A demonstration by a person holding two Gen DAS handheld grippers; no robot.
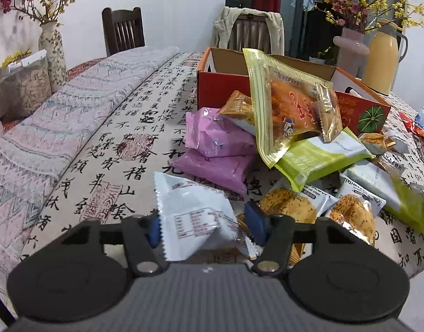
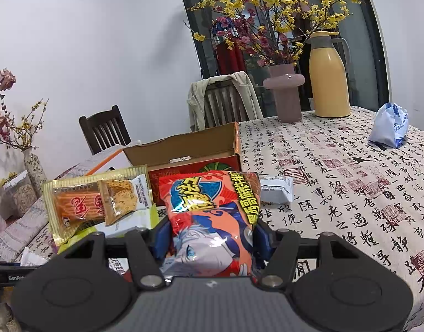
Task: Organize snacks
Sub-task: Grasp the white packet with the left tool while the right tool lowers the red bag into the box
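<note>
My left gripper (image 1: 205, 225) is shut on a white snack packet (image 1: 195, 215), held just above the table. Ahead lie two purple packets (image 1: 217, 149), a gold packet (image 1: 289, 113) leaning on the red cardboard box (image 1: 223, 85), green packets (image 1: 322, 157) and floss-cake packets (image 1: 292, 207). My right gripper (image 2: 212, 238) is shut on a red-orange cartoon snack bag (image 2: 212, 213), held in front of the open red box (image 2: 190, 152). The gold packet (image 2: 73, 207) and a floss-cake packet (image 2: 123, 199) show at its left.
A calligraphy tablecloth (image 2: 350, 193) covers the table. A pink vase (image 2: 286, 94), a yellow thermos (image 2: 329, 74) and a blue-white bag (image 2: 390, 127) stand at the far side. A small white packet (image 2: 275, 191) lies by the box. Chairs (image 1: 123, 30) stand behind; a patterned vase (image 1: 53, 52) is at left.
</note>
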